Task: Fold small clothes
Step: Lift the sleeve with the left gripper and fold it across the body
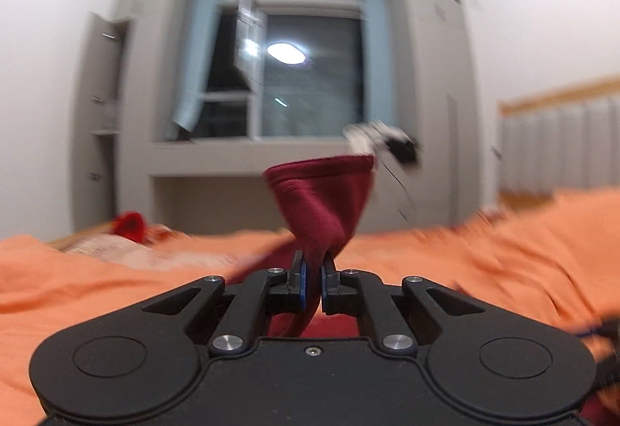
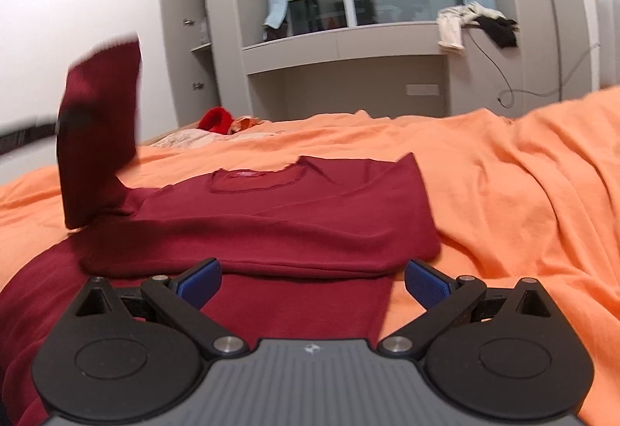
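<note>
maroon shirt (image 2: 271,216) lies flat across the orange sheet (image 2: 503,193), and its sleeve (image 1: 321,201) is up in the air, pinched tight in the left gripper (image 1: 313,271). right gripper (image 2: 312,284) sits low at the shirt's near edge, fingers spread wide, nothing between them. picture's blurry on the left.
</note>
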A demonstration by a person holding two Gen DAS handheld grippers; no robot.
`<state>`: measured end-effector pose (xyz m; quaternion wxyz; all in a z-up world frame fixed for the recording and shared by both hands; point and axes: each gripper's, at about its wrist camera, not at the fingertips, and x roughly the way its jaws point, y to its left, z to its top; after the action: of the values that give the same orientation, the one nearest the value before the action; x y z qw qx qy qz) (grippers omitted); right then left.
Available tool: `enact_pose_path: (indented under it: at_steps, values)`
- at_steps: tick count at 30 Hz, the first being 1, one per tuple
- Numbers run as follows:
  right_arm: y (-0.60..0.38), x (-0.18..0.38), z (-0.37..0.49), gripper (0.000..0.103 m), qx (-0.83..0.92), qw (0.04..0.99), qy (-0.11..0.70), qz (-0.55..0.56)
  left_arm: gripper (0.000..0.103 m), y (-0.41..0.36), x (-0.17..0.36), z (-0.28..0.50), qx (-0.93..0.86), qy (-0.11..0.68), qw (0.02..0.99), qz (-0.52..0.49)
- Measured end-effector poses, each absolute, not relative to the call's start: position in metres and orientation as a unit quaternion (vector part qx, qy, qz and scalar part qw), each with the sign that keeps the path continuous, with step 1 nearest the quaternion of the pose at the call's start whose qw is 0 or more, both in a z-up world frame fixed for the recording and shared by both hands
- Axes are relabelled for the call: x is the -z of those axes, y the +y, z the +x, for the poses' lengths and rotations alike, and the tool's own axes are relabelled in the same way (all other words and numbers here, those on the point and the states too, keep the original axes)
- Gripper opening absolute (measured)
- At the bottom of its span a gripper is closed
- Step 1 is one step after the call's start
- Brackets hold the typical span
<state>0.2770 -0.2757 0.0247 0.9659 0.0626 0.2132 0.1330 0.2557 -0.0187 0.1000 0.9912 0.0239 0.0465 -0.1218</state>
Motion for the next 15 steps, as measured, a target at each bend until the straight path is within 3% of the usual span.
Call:
enact_pose_path:
  at_steps: [8, 15]
  values:
    - [-0.283, -0.019, 0.283, 0.103, -0.12, 0.963, 0.227, 0.085, 0.007, -0.032, -0.037, 0.27, 0.202, 0.15, 0.965, 0.074]
    - [-0.274, -0.016, 0.287, 0.103, -0.12, 0.963, 0.233, 0.071, 0.016, -0.009, -0.014, 0.266, 0.257, 0.209, 0.941, 0.066]
